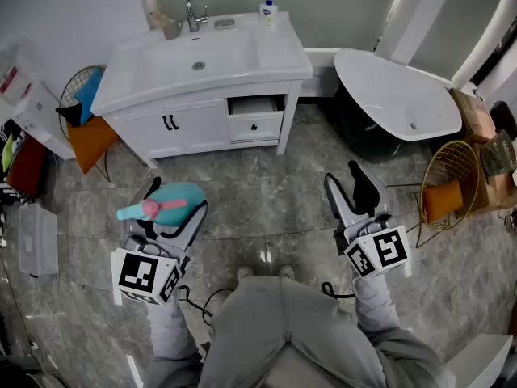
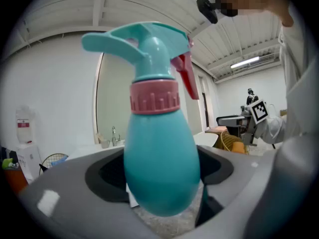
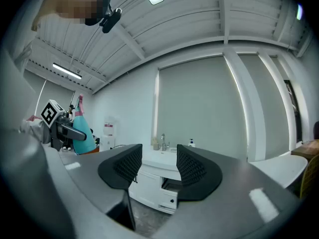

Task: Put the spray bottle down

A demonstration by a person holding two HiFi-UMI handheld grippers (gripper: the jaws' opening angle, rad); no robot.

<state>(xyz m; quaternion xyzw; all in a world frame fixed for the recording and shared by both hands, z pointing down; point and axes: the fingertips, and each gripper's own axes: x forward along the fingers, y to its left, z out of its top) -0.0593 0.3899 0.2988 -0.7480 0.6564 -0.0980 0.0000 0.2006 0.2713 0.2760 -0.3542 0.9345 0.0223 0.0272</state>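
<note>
Step in hand: setting-down not yet begun. The spray bottle (image 2: 159,158) is held off any surface by the left gripper (image 1: 172,210), above the floor (image 1: 258,188) and well apart from the vanity counter (image 1: 279,55) ahead. The fingers (image 2: 105,176) are closed on the teal belly below the pink collar (image 2: 154,97). The rounded base hangs free beneath them (nothing under it but floor).

To be done well, as judged: the bottle should be carried to a flat bare patch of the counter, away from the basin (image 1: 226,51), and brought level so that the base meets the surface squarely. The rounded body is likely to tip if released early. The fingers should therefore be opened only once the weight is borne, then drawn back without catching the trigger (image 2: 187,76).

Pose: the left gripper is pitched upward (the ceiling (image 2: 239,29) shows across the top of its view), with the forearm (image 1: 171,330) low beside the body. The right gripper (image 1: 350,186) is raised likewise on the other side. Its fingers (image 3: 122,166) are parted with nothing between them; only the vanity counter is seen through the gap.
</note>
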